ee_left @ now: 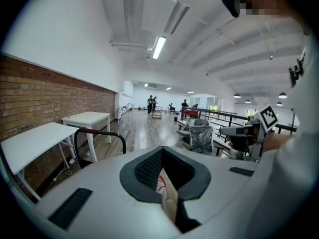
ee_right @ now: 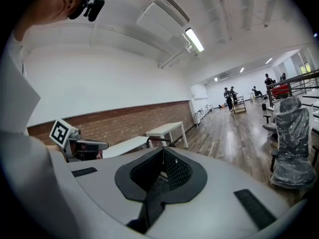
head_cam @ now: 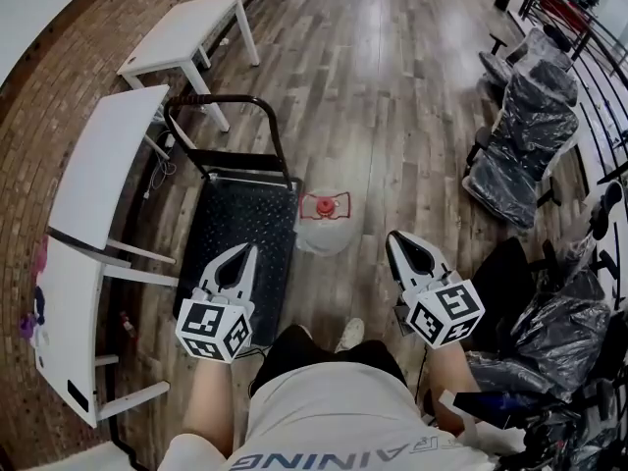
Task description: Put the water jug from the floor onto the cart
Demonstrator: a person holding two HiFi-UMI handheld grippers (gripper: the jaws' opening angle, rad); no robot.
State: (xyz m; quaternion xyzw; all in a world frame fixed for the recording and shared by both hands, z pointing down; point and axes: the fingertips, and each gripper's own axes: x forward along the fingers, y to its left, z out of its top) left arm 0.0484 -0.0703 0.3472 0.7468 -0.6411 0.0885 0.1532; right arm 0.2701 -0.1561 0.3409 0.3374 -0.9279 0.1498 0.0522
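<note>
Right now the water jug (head_cam: 324, 222) stands on the floor just beside the cart (head_cam: 235, 238). The right gripper (head_cam: 395, 237) is closed on nothing, and the left gripper (head_cam: 247, 251) seems closed too. Best to open both, lower them, and clamp the jug from opposite sides.

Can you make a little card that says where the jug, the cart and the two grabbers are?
water jug: on the floor, red cap, beside the cart
cart: black deck, handle at far end
left gripper: shut, holding nothing
right gripper: shut, holding nothing
loaded: not yet
</note>
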